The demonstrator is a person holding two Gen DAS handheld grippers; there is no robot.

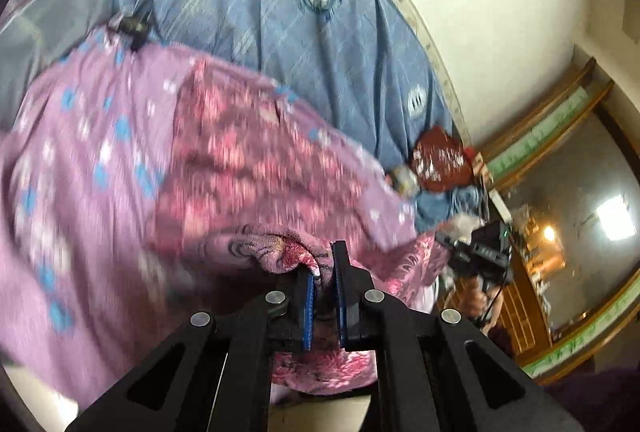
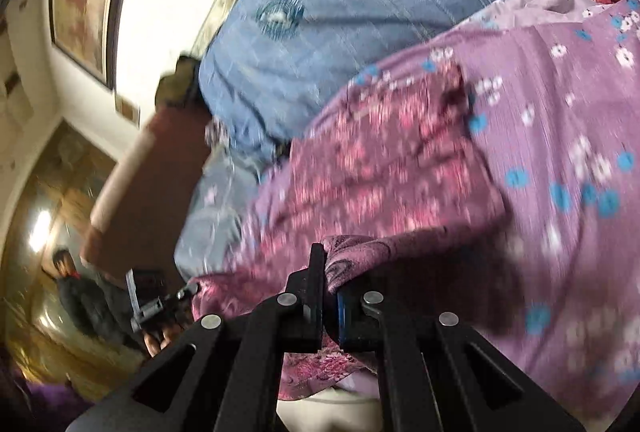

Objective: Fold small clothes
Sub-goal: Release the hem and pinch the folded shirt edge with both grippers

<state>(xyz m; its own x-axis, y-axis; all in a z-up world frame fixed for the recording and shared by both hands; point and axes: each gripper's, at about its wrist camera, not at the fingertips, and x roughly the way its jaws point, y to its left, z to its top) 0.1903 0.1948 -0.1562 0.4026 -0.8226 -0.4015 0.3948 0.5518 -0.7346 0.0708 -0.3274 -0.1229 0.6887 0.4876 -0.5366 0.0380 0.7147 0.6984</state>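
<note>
Much is smeared by motion blur, so the print on the pink patterned garment reads only as red and pink flecks, and its near hem drops out of sight behind the black arms of the tongs in both views. There is one such garment, lying on one lilac sheet dotted with blue and white flowers, which in turn covers part of one blue quilt beyond. On the left, the left gripper has its jaws pressed together on a bunched near edge of the garment; on the right, the right gripper is likewise clamped on a fold of the same near edge. The cloth stretches away from the two pairs of tongs toward the far side, its held edge running left to right between them. In the left view a dark red bundle lies at the quilt's right edge, too blurred to identify.
</note>
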